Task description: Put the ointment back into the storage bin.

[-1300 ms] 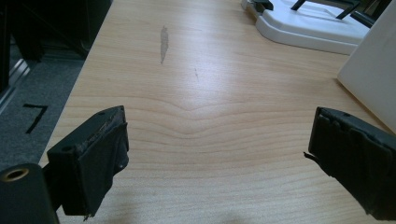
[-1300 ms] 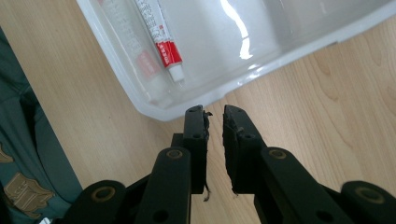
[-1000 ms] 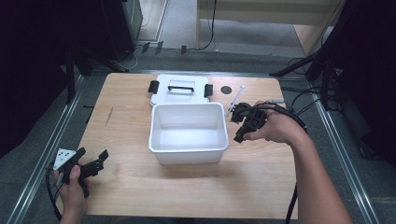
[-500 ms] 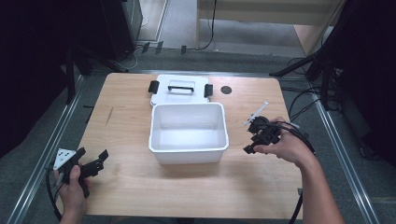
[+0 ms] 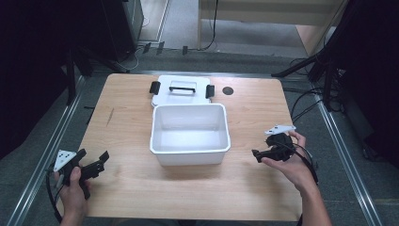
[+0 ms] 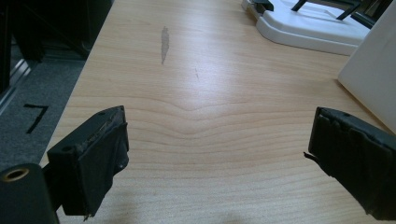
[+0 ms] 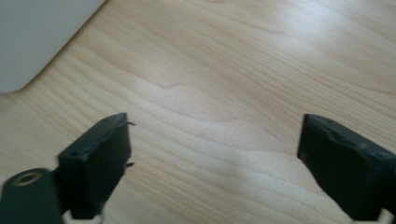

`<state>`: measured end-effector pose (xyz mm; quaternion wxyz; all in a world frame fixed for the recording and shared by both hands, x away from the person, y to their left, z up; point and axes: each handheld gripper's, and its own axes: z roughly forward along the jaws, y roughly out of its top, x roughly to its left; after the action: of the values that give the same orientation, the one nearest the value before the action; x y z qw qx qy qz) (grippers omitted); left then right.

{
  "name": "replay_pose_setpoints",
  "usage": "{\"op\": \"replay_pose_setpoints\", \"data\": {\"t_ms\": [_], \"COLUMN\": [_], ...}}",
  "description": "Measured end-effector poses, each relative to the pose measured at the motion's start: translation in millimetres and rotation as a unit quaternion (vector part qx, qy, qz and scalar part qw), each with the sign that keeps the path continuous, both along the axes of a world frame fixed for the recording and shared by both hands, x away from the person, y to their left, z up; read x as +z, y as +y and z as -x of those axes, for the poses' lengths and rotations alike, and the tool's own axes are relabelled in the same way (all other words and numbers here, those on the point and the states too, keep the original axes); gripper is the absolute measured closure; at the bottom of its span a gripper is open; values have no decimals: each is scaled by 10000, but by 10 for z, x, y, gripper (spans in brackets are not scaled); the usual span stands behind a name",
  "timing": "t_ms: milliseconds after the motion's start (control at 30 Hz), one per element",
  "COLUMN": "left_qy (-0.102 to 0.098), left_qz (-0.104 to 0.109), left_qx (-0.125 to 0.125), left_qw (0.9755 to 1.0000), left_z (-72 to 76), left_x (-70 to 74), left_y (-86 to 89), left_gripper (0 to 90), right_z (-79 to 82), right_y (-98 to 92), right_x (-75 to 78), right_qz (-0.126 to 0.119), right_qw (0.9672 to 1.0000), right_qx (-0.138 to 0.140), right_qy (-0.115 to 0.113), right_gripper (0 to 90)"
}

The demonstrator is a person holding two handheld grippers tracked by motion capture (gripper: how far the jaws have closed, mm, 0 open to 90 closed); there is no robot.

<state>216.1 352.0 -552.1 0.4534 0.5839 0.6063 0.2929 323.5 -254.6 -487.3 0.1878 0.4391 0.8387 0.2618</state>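
Tabletop (image 5: pixel 141 197): pale wood.

White bin (image 5: pixel 190 153): mid-tabletop, empty, open side up, long axis across the tabletop. Likely light, stiff, smooth plastic; take it by the rim.

Lid (image 5: pixel 181 96): flat behind it, touching, handle up.

Right tool (image 5: pixel 256 154): jaws just opened, spread, empty, beside the bin.

Left tool (image 5: pixel 101 160): spread, empty.

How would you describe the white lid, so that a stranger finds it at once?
Start at the wooden table and find the open white bin in its middle. The lid lies flat just behind it, touching its far rim. Unlike the bin, it has a black handle and two black clips.
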Motion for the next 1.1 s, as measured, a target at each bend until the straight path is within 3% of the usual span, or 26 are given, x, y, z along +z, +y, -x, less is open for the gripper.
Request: {"op": "replay_pose_setpoints", "data": {"t_ms": [100,167,267,300,467,567,767,1100], "left_qy": [-10,-12,-14,-8,-10,1,8,4], "left_qz": [-9,-8,-2,0,3,-1,-14,-18], "left_qx": [4,5,6,0,2,9,0,2], "left_qw": [10000,10000,10000,10000,10000,10000,10000,10000], "left_z": [-1,-1,-1,-1,-2,-1,0,-1], "left_x": [-1,-1,-1,0,-1,0,1,0], "left_y": [1,1,1,2,1,1,1,-2], "left_gripper": [53,53,52,53,52,52,53,53], "right_z": [56,84,115,164,279,353,488,701], "right_y": [-78,-153,-215,-260,-367,-457,-657,-848], "right_x": [-65,-96,-138,-183,-300,-360,-473,-518], "right_qz": [-187,-411,-548,-585,-751,-918,-1236,-1385], "right_qw": [9980,9960,9942,9927,9880,9819,9747,9689], "right_qx": [-404,-532,-592,-602,-731,-954,-1200,-1417], "right_qy": [-439,-596,-704,-865,-1133,-1357,-1421,-1484], "right_gripper": [14,0,0,0,0,0,0,0]}}
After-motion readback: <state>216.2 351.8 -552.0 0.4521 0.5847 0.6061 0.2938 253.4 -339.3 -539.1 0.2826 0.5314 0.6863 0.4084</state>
